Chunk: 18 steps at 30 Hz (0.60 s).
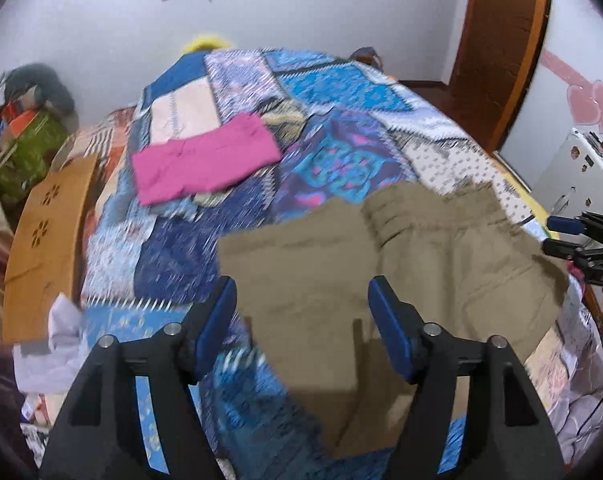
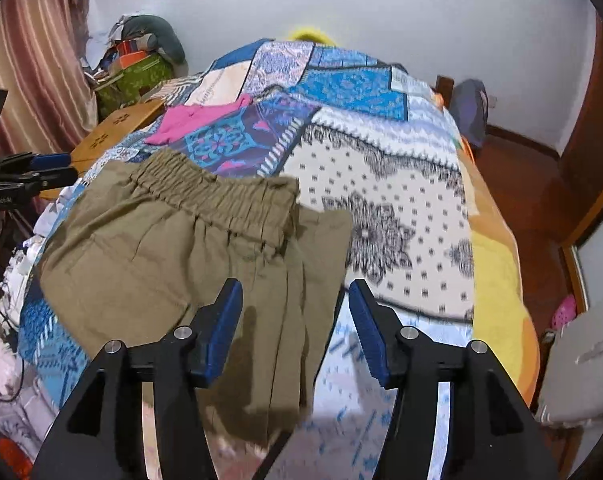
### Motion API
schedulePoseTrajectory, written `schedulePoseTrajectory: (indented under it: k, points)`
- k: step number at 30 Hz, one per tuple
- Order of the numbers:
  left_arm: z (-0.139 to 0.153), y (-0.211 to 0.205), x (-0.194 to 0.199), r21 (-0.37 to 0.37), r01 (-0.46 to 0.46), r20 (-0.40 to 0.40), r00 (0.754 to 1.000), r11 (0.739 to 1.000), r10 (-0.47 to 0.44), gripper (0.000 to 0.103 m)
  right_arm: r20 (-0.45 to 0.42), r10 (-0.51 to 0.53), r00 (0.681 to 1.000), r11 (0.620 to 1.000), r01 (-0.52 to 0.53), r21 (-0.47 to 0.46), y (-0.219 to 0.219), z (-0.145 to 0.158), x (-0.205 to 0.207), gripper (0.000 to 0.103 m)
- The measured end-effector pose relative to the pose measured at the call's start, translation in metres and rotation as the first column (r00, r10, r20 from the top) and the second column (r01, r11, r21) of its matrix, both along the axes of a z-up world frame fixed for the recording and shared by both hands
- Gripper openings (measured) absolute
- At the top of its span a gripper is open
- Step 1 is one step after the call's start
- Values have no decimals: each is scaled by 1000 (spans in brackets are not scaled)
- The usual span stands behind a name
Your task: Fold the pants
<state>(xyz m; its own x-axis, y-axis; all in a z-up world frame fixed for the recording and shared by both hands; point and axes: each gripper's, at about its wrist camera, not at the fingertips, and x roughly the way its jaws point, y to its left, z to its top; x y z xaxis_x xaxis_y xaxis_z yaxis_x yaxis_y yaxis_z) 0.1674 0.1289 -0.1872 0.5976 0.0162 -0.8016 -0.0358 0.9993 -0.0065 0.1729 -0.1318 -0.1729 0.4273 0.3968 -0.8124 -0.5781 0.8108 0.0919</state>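
Blurring hides the patchwork quilt (image 1: 333, 92) pattern; one folded pink garment (image 1: 205, 160) lies left, one pair of khaki pants (image 1: 417, 248) lies folded at the near edge, legs cut off. Left gripper (image 1: 301, 312) and right gripper (image 2: 295, 312) hover spread, pinching nothing.

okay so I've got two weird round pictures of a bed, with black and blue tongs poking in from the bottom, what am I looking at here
Those tongs are hand-held claws: a person carries one in each hand, with a wide-angle camera on each looking along its two fingers. One picture is from the left claw, the other from the right claw. Each claw also shows at the edge of the other's picture. On the patchwork bedspread lie olive-brown pants, partly folded, with the gathered waistband farther from the cameras, and a folded pink garment beyond. Both claws stand open over the pants, gripping nothing.
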Motion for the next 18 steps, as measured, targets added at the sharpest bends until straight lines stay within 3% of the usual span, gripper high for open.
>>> schedulePoseTrajectory:
  k: [5,10,18]
  points:
    - [-29,18,-13,-123,-27,-68,997,992,18,71,-90,-30,995,998,35,53,-8,-18,-8,60]
    - [-55,22,-14,-227,-48,-122,992,973,20,71,-164,-61,985,991,80,111,-12,-34,-5,61]
    - [-68,24,0,-369,-44,-134,991,928,-6,71,-218,-36,975,983,74,167,-8,-44,8,64]
